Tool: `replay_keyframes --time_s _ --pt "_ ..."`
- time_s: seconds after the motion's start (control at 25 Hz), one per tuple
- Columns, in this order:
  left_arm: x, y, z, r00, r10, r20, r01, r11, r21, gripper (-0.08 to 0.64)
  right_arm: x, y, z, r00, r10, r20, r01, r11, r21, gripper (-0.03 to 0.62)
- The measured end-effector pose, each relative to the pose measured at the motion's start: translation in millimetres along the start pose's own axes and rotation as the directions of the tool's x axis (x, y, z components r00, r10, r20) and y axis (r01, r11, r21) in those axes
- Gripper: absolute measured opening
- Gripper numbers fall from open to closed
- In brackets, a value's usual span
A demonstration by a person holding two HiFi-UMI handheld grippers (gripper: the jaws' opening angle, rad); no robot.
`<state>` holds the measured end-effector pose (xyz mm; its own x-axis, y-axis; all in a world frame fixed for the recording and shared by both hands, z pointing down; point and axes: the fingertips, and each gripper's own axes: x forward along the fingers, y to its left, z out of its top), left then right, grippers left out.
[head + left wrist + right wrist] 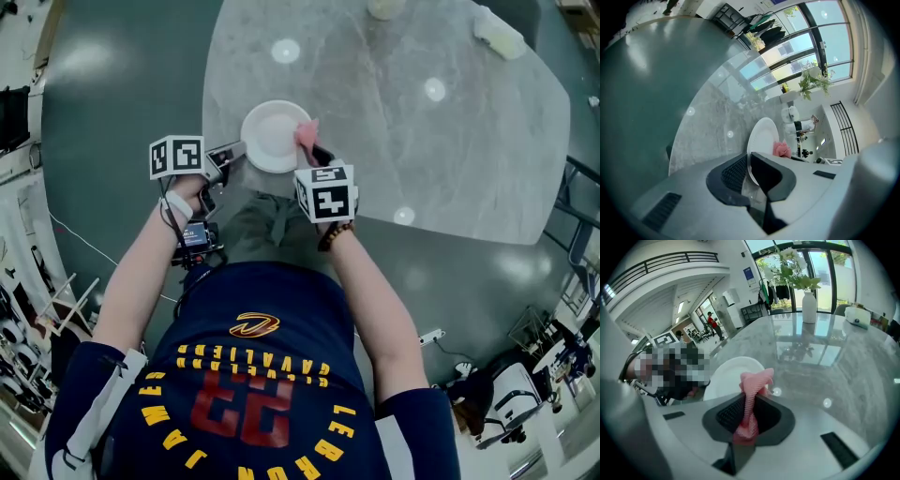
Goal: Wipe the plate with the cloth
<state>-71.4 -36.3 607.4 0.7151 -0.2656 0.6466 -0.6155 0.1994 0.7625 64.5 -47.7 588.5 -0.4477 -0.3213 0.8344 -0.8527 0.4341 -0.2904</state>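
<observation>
Head view: the white plate point(272, 141) sits near the worktop's point(450, 141) close edge, with the left gripper point(232, 153) at its left rim and the right gripper point(315, 150) at its right.

Left gripper view: jaws narrow, pinching the plate's rim.

Right gripper view: jaws clamped on the pink cloth point(751, 399), right by the plate.

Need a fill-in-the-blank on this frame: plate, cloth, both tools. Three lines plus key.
1. The cloth pinched in the right tool is ____ in colour.
2. The left tool is shut on the plate's ____.
3. The plate itself is plain ____ in colour.

Missing words: pink; rim; white
</observation>
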Motion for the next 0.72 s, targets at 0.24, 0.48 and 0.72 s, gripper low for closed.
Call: replay_keyframes --time_s 0.24,0.48,0.72 --pt "0.7 0.2 -0.1 1.0 0.001 0.004 -0.001 1.0 -0.01 0.028 -10.4 10.0 4.4 0.999 0.004 0.055 -0.004 1.0 -0.004 0.046" --pt "-0.5 -1.0 -1.9 1.0 -0.01 0.016 0.01 1.0 -0.017 0.028 -0.6 76.2 -6.4 0.992 0.121 0.021 -0.118 0.986 -0.12 0.046" --pt "-0.7 -7.2 0.0 1.0 -0.019 0.022 0.019 1.0 -0.015 0.028 18.5 112.9 -28.8 0.978 0.196 -0.064 -0.205 0.959 -0.195 0.046"
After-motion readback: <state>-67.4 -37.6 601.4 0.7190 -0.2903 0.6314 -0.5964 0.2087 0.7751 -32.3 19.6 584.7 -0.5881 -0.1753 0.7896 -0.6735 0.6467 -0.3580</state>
